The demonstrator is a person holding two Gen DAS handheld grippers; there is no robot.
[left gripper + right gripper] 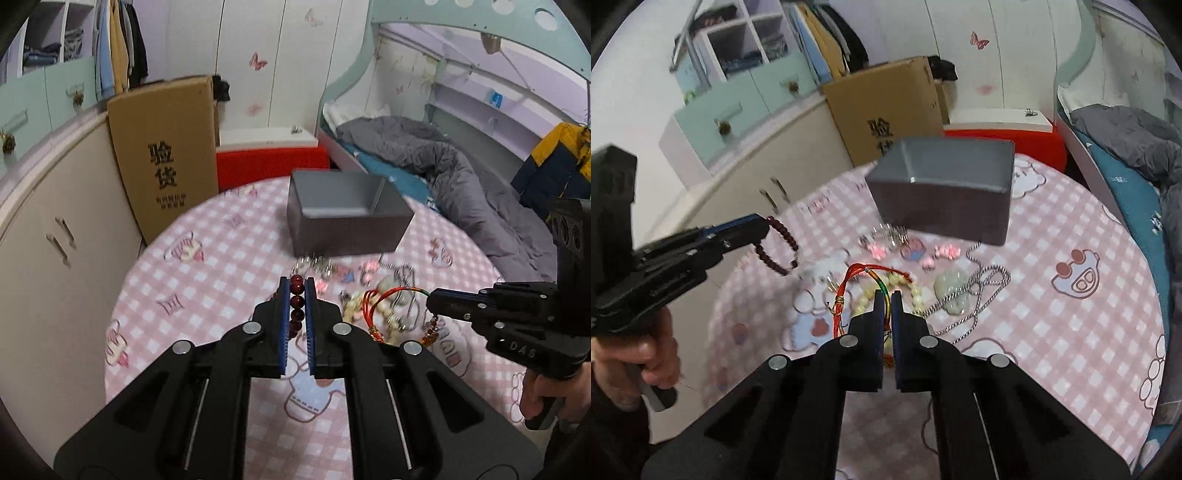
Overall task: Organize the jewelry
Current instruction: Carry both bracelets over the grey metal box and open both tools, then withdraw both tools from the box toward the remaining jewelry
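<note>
Bead bracelet (pixel 296 300) pinched in left tool (pixel 297 286), red cord bracelet (pixel 860 280) in right tool (pixel 886 295)

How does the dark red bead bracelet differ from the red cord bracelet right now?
The dark red bead bracelet is a loop of round beads held by the left hand-held gripper, hanging clear of the table. The red cord bracelet is thin string, pinched by the right hand-held gripper, low over the jewelry pile. Both are gripped.

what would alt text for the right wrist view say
The right gripper is shut on a red cord bracelet over a pink checked table strewn with jewelry. The left gripper holds a dark red bead bracelet aloft, and a grey box stands open behind.
</note>
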